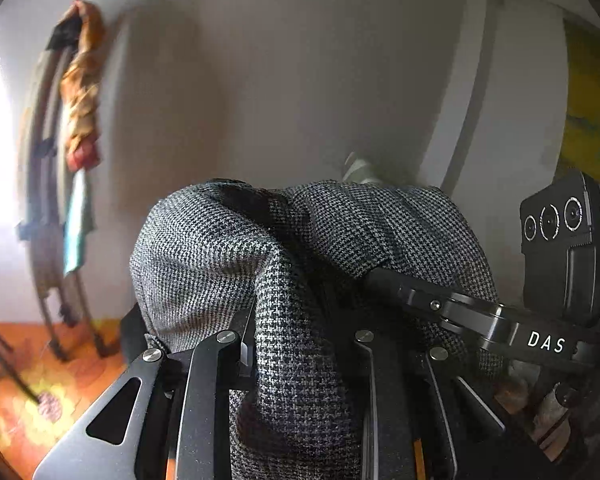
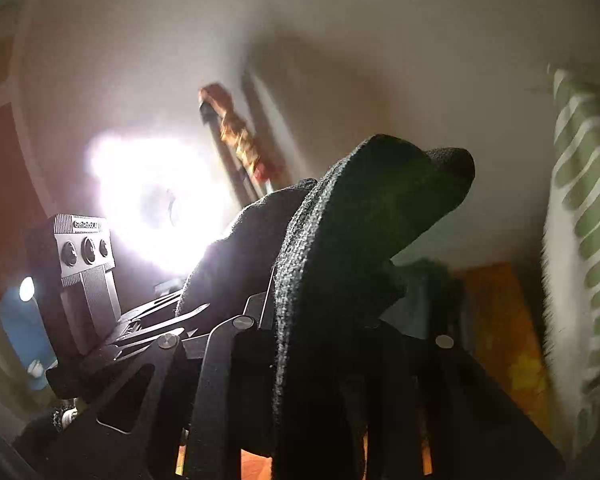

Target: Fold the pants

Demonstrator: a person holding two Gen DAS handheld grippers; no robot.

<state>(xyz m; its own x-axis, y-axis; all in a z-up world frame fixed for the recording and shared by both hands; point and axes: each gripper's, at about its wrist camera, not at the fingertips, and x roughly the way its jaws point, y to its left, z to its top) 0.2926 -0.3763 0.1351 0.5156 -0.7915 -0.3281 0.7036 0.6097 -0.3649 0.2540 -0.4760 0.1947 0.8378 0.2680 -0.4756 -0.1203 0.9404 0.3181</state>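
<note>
Pale wall (image 1: 300, 60) fills the left wrist view, open above; the left gripper (image 1: 300, 344) pinches grey houndstooth pants (image 1: 220, 248), bunched over its fingers. Right wrist view: backlit, the right gripper (image 2: 312, 320) pinches the dark pants (image 2: 364, 216), striped cloth (image 2: 584, 208) close at right.

White letters "DAS" stand on the black arm of the right gripper (image 1: 380, 276). A brand label on the left gripper's camera housing (image 2: 85, 248) is too blurred to read.
</note>
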